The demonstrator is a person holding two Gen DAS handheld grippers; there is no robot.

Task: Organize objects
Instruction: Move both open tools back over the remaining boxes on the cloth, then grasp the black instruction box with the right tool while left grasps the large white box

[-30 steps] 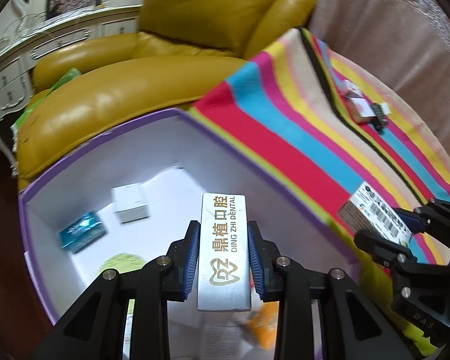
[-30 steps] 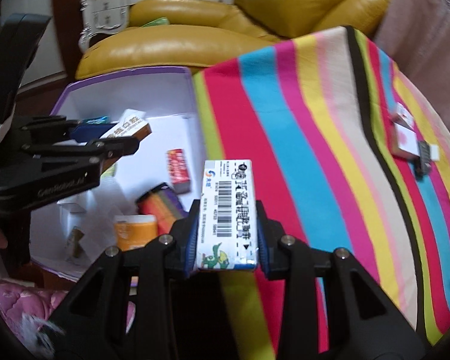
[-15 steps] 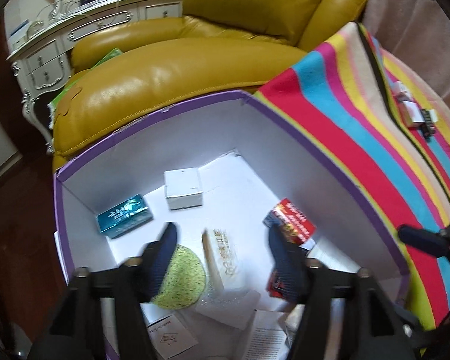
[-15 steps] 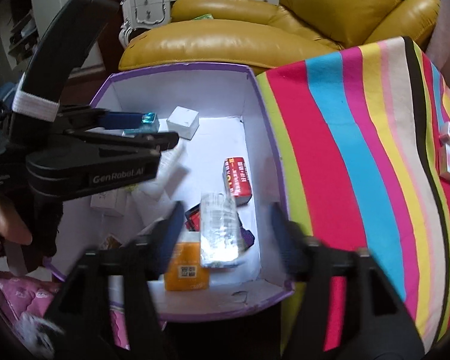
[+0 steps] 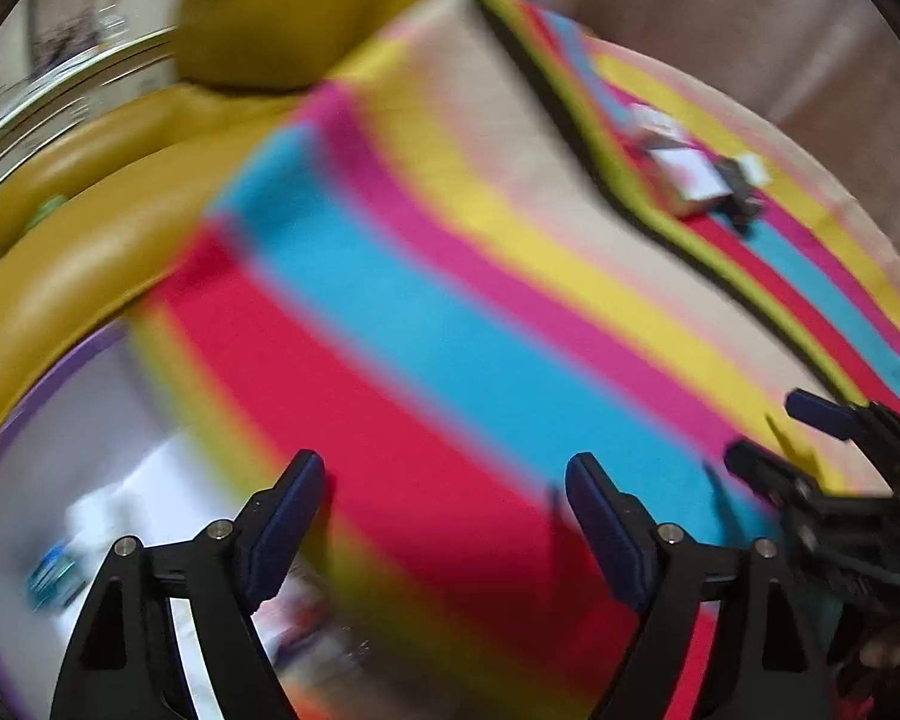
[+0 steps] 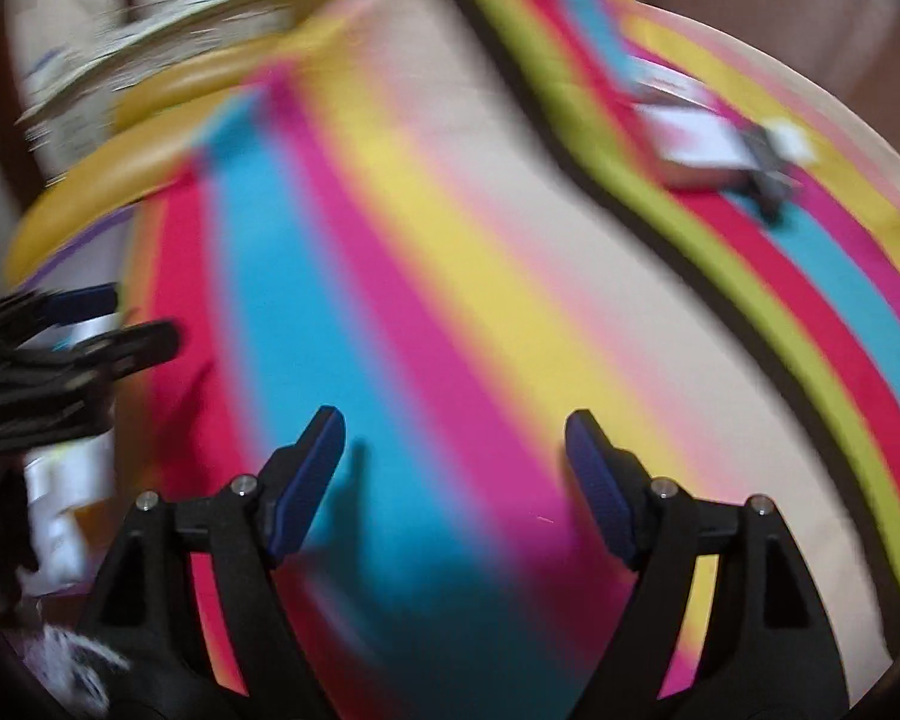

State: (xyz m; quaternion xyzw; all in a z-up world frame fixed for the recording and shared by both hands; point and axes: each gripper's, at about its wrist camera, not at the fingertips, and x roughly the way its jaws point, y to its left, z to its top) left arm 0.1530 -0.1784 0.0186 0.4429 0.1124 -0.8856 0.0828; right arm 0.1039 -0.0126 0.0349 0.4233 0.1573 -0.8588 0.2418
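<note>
Hovering over striped cloth [image 5: 450, 312], left gripper [image 5: 444, 474] and right gripper [image 6: 455, 429] just spread, empty, small blurred boxes [image 6: 699, 141] upper right, labels unreadable.

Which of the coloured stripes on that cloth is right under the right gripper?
The turquoise-blue stripe lies beneath the open, empty right gripper, with a magenta stripe beside it; the yellow and cream ones lie further right.

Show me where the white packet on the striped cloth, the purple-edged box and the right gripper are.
white packet [image 6: 699, 141]: right wrist view, on its pale top face.
purple-edged box [image 5: 15, 414]: left wrist view, on its purple rim.
right gripper [image 6: 455, 468]: right wrist view, midway between its open fingertips.
</note>
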